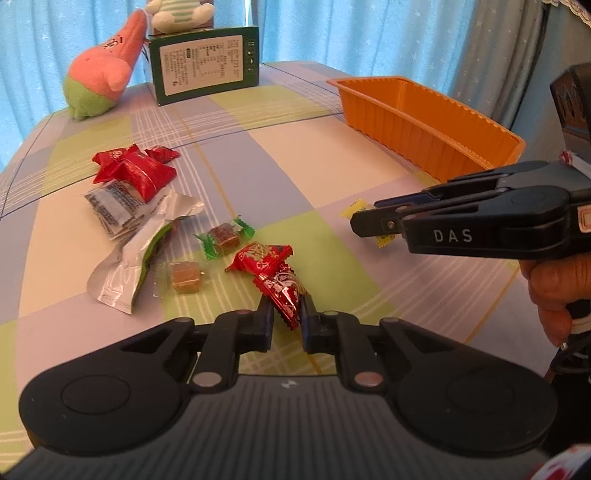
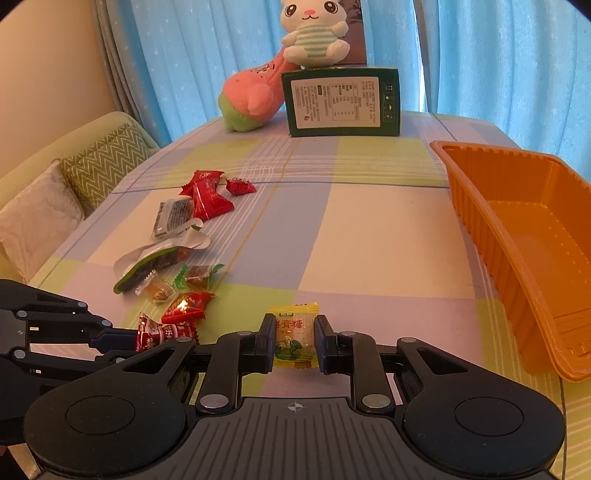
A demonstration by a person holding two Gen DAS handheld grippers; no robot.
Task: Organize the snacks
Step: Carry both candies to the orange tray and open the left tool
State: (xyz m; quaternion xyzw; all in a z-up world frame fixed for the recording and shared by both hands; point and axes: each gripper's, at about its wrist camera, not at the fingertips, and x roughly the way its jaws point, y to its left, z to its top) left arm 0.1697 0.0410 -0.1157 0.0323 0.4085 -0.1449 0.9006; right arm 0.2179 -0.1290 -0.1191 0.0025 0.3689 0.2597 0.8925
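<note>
In the left wrist view my left gripper (image 1: pixel 286 305) is shut on a shiny red candy (image 1: pixel 283 293), low over the checked tablecloth. Just beyond it lie another red candy (image 1: pixel 263 257), a green-wrapped sweet (image 1: pixel 223 238), a clear-wrapped brown cube (image 1: pixel 183 279), a silver-green wrapper (image 1: pixel 140 251) and a pile of red packets (image 1: pixel 136 170). My right gripper (image 2: pixel 295 326) is shut on a yellow candy (image 2: pixel 295 338). It comes in from the right of the left wrist view, right gripper (image 1: pixel 365 221). The orange tray (image 2: pixel 517 229) stands to its right, with nothing inside where its floor shows.
At the far edge of the table stand a green box (image 2: pixel 341 101), a pink and green plush (image 2: pixel 251 96) and a bunny plush (image 2: pixel 314 33). A sofa with cushions (image 2: pixel 74 177) is left of the table. Blue curtains hang behind. A hand (image 1: pixel 554 295) holds the right gripper.
</note>
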